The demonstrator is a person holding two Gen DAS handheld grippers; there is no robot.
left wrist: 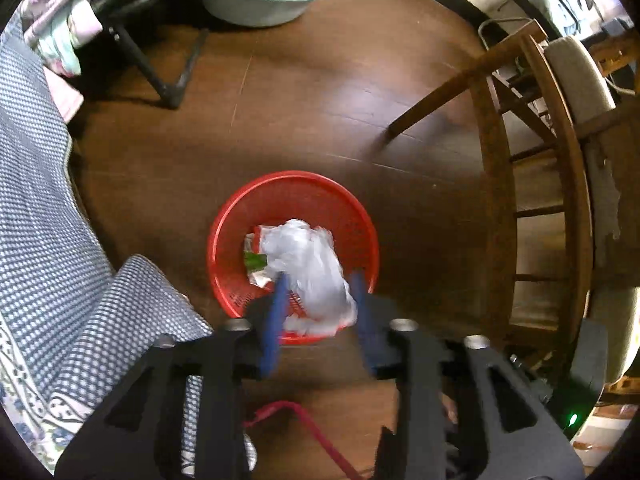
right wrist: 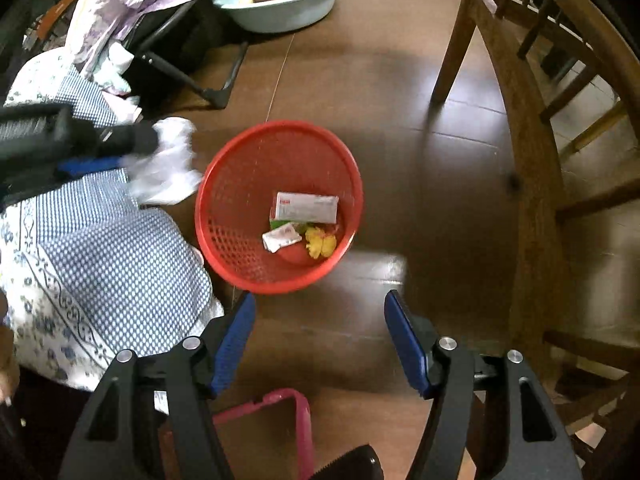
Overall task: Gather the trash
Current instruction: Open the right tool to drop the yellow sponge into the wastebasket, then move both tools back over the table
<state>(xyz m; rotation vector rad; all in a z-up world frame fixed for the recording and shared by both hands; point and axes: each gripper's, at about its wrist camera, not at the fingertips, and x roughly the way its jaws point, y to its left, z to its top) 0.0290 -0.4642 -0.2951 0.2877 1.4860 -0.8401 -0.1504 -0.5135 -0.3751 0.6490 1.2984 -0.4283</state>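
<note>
Your left gripper (left wrist: 320,284) points down over the red basket (left wrist: 240,216), jaws apart, with the white bag (left wrist: 316,268) between its fingers; whether they still pinch it, you cannot tell. Your right gripper (right wrist: 320,308) stands wide and empty near the basket, where a carton (right wrist: 306,208) and wrappers (right wrist: 320,242) lie.

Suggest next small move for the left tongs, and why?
Probably shift the left tongs toward the middle of the red basket: the white wad between them looks, in the right wrist view, beside the left rim, not clearly over the opening.
</note>
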